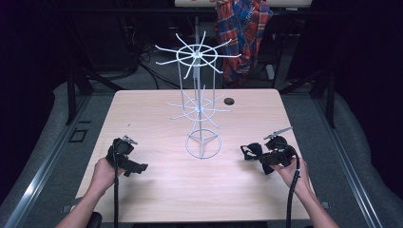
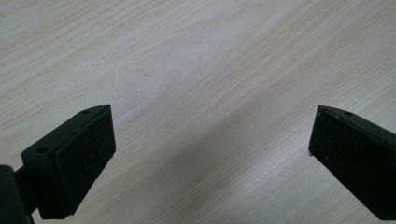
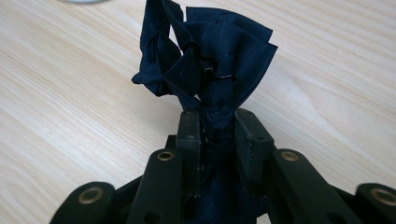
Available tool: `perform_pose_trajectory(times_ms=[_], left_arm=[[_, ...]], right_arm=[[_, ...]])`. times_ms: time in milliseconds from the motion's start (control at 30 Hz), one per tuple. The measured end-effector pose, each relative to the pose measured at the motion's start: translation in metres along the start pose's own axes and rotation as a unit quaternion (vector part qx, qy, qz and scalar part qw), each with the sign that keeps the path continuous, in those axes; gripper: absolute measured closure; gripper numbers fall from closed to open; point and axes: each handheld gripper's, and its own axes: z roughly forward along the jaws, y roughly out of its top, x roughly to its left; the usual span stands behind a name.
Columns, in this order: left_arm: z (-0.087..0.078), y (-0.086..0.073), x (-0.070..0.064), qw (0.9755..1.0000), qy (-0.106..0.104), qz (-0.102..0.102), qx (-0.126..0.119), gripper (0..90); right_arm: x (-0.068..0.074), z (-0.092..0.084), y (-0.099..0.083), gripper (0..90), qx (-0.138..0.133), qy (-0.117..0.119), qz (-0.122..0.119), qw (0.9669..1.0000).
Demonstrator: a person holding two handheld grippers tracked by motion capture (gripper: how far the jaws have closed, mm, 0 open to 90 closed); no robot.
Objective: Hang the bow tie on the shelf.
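Light wooden table (image 1: 157,190), white wire rotating rack (image 1: 199,102) centre; right gripper (image 3: 217,126) clamps dark navy fabric bow tie (image 3: 210,60), left gripper (image 2: 210,140) spread wide, empty

Count of items on and around my table (image 1: 157,190).

I hold two grippers: left gripper (image 2: 212,140) and right gripper (image 3: 217,128). One white wire rack (image 1: 199,102) with two spoked tiers. One dark blue bow tie (image 3: 205,60). One round hole (image 1: 229,101) in the tabletop. One plaid shirt (image 1: 242,33) behind.
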Motion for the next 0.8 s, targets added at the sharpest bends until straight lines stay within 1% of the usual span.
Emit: perform_pose_trajectory(times_ms=[67, 167, 200, 233, 300, 367, 467, 500, 600, 667, 700, 800], left_arm=[[0.0, 0.0, 0.0, 1.0, -0.001, -0.001, 0.0, 0.7], [0.0, 0.0, 0.0, 1.0, -0.001, -0.001, 0.0, 0.7], [0.0, 0.0, 0.0, 1.0, -0.001, -0.001, 0.001, 0.7], [0.0, 0.0, 0.0, 1.0, -0.001, -0.001, 0.001, 0.7], [0.0, 0.0, 0.0, 1.0, -0.001, -0.001, 0.001, 0.8], [0.0, 0.0, 0.0, 1.0, 0.0, -0.001, 0.001, 0.8], [0.0, 0.0, -0.001, 1.0, -0.001, -0.001, 0.001, 0.8], [0.0, 0.0, -0.001, 1.0, -0.001, -0.001, 0.001, 0.8], [0.0, 0.0, -0.001, 1.0, 0.0, -0.002, 0.001, 0.8], [0.0, 0.0, -0.001, 1.0, -0.001, -0.003, 0.002, 0.8], [0.0, 0.0, -0.001, 1.0, -0.001, -0.001, 0.003, 0.8], [0.001, 0.0, -0.002, 1.0, -0.001, -0.002, 0.002, 0.8]], right_arm=[[0.001, -0.003, 0.002, 73.1, -0.004, -0.002, -0.004, 1.0], [0.003, -0.005, 0.003, 73.1, -0.007, -0.001, -0.003, 1.0], [0.003, -0.005, 0.003, 73.1, -0.014, 0.001, -0.004, 0.9999], [0.004, -0.008, 0.005, 73.0, -0.015, 0.005, -0.003, 0.9999], [0.005, -0.008, 0.005, 73.1, -0.018, 0.006, -0.002, 0.9998], [0.006, -0.01, 0.008, 73.0, -0.023, 0.014, -0.004, 0.9996], [0.007, -0.011, 0.01, 73.0, -0.027, 0.012, -0.004, 0.9996], [0.007, -0.012, 0.012, 73.0, -0.03, 0.017, -0.006, 0.9994], [0.009, -0.013, 0.014, 73.0, -0.038, 0.021, -0.005, 0.999], [0.009, -0.013, 0.015, 73.1, -0.038, 0.018, -0.008, 0.9991], [0.01, -0.014, 0.017, 73.1, -0.04, 0.022, -0.005, 0.9989], [0.01, -0.015, 0.018, 73.0, -0.042, 0.023, -0.008, 0.9988]])
